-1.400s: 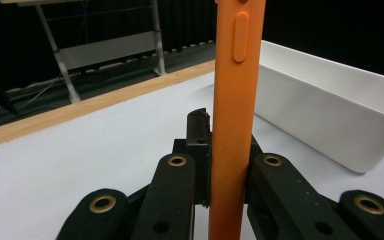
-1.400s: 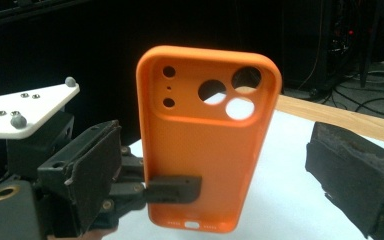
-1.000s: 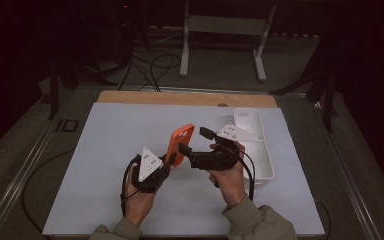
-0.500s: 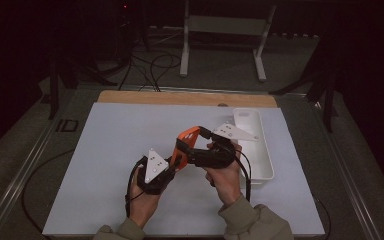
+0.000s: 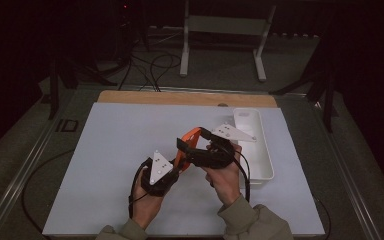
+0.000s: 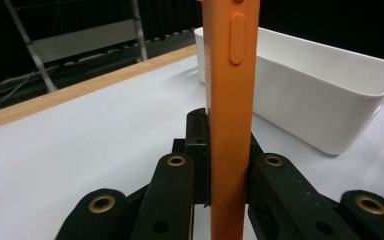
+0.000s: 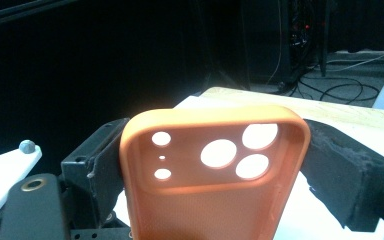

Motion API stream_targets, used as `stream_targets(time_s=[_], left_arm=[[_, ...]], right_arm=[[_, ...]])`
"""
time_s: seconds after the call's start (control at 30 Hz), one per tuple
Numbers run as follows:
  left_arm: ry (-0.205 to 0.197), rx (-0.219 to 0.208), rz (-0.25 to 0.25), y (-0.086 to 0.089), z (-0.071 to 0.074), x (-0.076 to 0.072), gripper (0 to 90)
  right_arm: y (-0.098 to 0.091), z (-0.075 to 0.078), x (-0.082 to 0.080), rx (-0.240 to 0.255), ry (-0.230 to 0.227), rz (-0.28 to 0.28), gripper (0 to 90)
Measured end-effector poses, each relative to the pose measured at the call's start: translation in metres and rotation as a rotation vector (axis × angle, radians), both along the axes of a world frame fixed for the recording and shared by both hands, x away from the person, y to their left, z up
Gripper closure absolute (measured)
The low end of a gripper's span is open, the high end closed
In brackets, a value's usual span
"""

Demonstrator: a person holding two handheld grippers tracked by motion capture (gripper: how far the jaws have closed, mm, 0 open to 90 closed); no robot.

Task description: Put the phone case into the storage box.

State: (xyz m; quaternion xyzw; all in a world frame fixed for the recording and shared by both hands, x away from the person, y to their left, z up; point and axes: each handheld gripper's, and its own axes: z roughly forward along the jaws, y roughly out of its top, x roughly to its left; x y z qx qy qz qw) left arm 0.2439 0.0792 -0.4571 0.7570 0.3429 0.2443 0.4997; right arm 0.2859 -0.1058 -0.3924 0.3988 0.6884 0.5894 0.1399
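- Orange soft phone case with camera cut-outs [image 7: 215, 175] sits above the white table sheet [image 5: 105, 150], edge-on between my two grippers.
- My left gripper [image 6: 225, 165] is clamped on its thin edge.
- My right gripper [image 7: 215, 170] has just been closing; its jaws flank the case's sides, contact unclear.
- Since a second ago the case has dropped lower, nearer my hands.
- White plastic bin [image 5: 255, 145]: near end hidden behind my right hand.

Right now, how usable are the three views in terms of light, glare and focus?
High view: dim, dark room around the pale table mat, and the orange silicone phone case shows small but clear. Left gripper view: evenly lit, the case edge sharp, the white plastic bin slightly soft. Right gripper view: black background, bright light blowing out the case's camera holes and the table behind.
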Motion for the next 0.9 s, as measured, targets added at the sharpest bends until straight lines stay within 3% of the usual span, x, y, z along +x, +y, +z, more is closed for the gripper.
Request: stream_targets(time_s=[0.6,0.73,0.9], left_arm=[[0.034,-0.027,-0.037,0.0037,0.0,0.0025,79.6],[0.035,-0.034,-0.038,0.0044,0.001,0.0024,74.6],[0.044,-0.042,-0.039,0.0049,0.0023,0.0031,61.9]], right_arm=[[0.0,0.0007,-0.0014,-0.003,-0.001,0.019,17.5],[0.0004,0.0011,-0.0018,0.0,0.0,0.023,17.6],[0.0011,0.0012,-0.0016,0.002,0.004,0.025,17.6]])
